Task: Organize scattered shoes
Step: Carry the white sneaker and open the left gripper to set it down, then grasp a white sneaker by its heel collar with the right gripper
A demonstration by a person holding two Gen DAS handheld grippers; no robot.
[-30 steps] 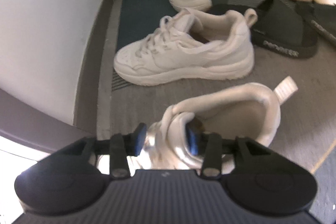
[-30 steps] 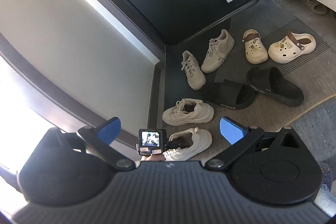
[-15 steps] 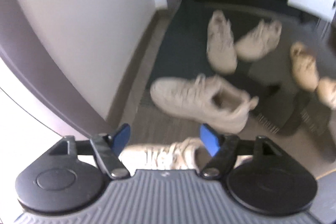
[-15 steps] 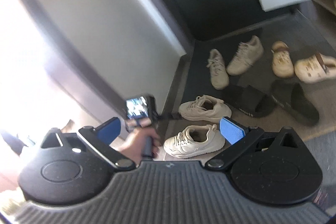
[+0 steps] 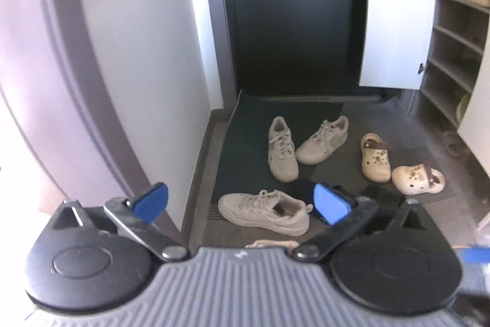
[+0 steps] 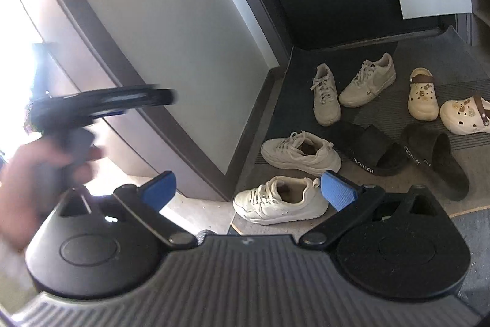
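Two chunky white sneakers [image 6: 301,153] [image 6: 281,201] stand side by side on the floor by the wall corner, toes to the left. High above them my left gripper [image 5: 240,203] has its jaws opening wide, with nothing between them. It shows as a blurred shape [image 6: 101,100] in a hand in the right wrist view. My right gripper [image 6: 248,189] is open and empty, also well above the floor. Farther back lie a pair of flat pale sneakers [image 6: 326,95], two cream clogs [image 6: 422,94] and two black slides [image 6: 370,152].
A dark doormat [image 5: 251,127] lies before a dark door [image 5: 291,14]. A white cabinet door [image 5: 398,14] hangs open at the right, with shoe shelves [image 5: 459,36] behind it. A white wall with a dark baseboard runs along the left.
My left gripper let go of the near white sneaker, opened wide and rose far above the floor. The sneaker now stands beside its mate. My right gripper drifted sideways and rolled a little.
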